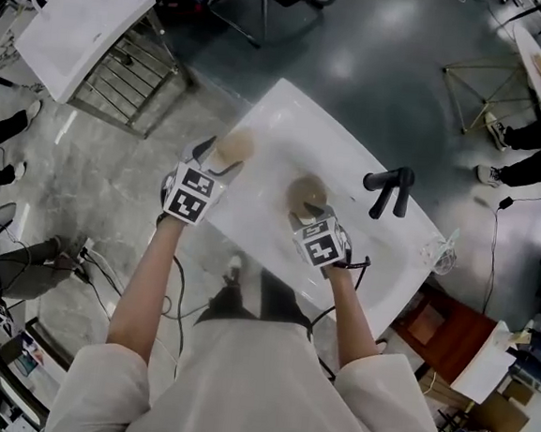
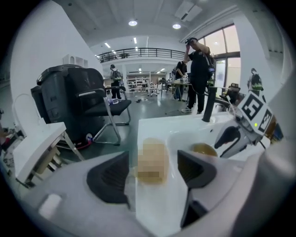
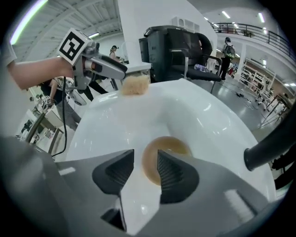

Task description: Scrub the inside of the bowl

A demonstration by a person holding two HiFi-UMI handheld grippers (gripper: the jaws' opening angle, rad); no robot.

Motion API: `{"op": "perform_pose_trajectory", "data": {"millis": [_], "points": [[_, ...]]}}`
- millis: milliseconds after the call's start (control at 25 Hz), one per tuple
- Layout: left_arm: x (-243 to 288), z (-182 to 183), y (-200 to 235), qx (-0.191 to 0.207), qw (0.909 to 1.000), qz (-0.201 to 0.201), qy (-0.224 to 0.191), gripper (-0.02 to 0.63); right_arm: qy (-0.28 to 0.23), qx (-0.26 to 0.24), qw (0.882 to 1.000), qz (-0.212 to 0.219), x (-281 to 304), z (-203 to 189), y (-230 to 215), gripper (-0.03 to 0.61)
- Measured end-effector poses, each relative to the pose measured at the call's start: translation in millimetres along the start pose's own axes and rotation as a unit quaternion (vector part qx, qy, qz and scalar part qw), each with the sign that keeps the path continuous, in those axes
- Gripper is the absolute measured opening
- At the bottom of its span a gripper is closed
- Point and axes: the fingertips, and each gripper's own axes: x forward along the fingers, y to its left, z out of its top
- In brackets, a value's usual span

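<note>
Head view: both hand-held grippers open over sink

White sink point(image 1: 288, 118) carries both items. Tan bowl point(image 1: 307, 197) sits in its basin, no contents visible. Scrub pad point(image 1: 236, 146) rests on the rim, 10 o'clock from the bowl. Left hand-held gripper point(image 2: 152, 178) hangs jaws apart over the pad, probably to collect it. Right hand-held gripper point(image 3: 145, 169) hangs jaws apart over the bowl, probably to steady it.

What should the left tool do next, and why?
Probably close the left gripper on the sponge: it lies on the sink rim between that gripper's open jaws, not yet gripped. The right gripper, also open, hangs over the bowl in the sink, so scrubbing can't start without the sponge.
</note>
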Motion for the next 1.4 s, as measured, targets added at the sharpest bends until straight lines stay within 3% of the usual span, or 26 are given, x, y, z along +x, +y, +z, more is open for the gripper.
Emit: {"op": "perform_pose_trajectory", "data": {"millis": [200,440,720,1120,1400], "points": [[17.0,-5.9,-1.4,0.004,0.9999,-0.01,0.004,0.347,0.048,-0.013,0.998,0.024,39.9,-22.1,1.2,0.172],[30.4,-19.4,3.4,0.001,0.9998,-0.008,0.017,0.351,0.091,-0.048,0.995,0.016,62.4,-39.1,1.3,0.172],[47.1,-34.1,7.4,0.006,0.9995,0.004,0.032,0.337,0.123,-0.097,0.988,0.0,74.0,-46.9,-1.7,0.127],[54.5,-35.3,5.5,0.005,0.9993,0.026,0.026,0.277,0.123,-0.126,0.984,-0.012,74.4,-47.3,-0.9,0.037],[30.6,-21.7,-12.7,0.003,0.9999,0.012,0.003,0.258,0.069,-0.079,0.994,0.0,48.6,-24.2,1.8,0.014]]}}
